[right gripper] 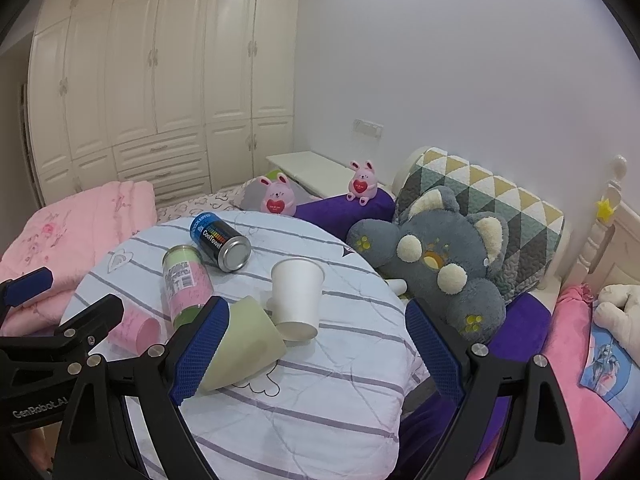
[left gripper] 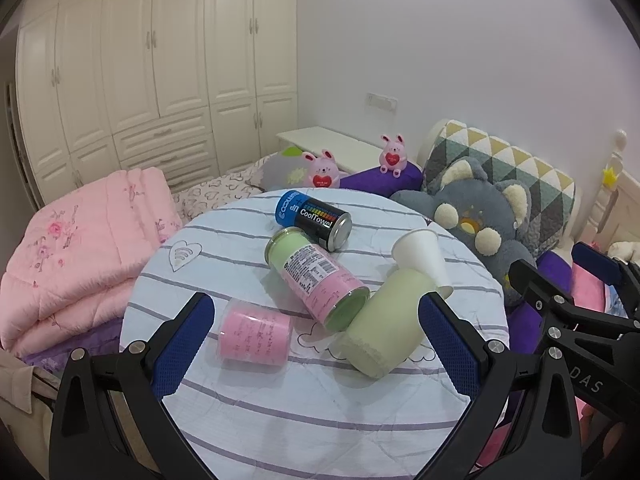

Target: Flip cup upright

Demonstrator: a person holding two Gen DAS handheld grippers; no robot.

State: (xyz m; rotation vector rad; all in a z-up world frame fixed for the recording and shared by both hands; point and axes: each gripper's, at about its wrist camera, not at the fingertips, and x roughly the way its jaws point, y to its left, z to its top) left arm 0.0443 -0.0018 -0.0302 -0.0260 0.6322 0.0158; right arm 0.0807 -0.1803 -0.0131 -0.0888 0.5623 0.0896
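Hovering over the round worktop [left gripper: 304,420], I have both sets of fingers spread wide and holding nothing. Several cups lie tipped on the striped cloth, and I take the green cup [left gripper: 384,324] as my landmark. It lies on its side, its long axis running from its wider end nearest me up to the narrower end that touches the white cup [left gripper: 420,254] behind it. The white cup is also down, resting against the green one's far end. Left of the green cup lies the pink-and-green can [left gripper: 316,276], its base just touching the green cup, and further left the pink cup [left gripper: 254,338]; the CoolTowel can [left gripper: 314,218] sits beyond them. My right gripper [right gripper: 316,344] is the nearer one, I judge: its left finger [right gripper: 200,348] is already beside or against the green cup [right gripper: 244,344], with the white cup [right gripper: 298,298] sitting in the gap ahead. My left gripper [left gripper: 316,344] frames the pink cup and the green one from further back. Closing across the green cup's short width looks the natural grip before tipping it up.
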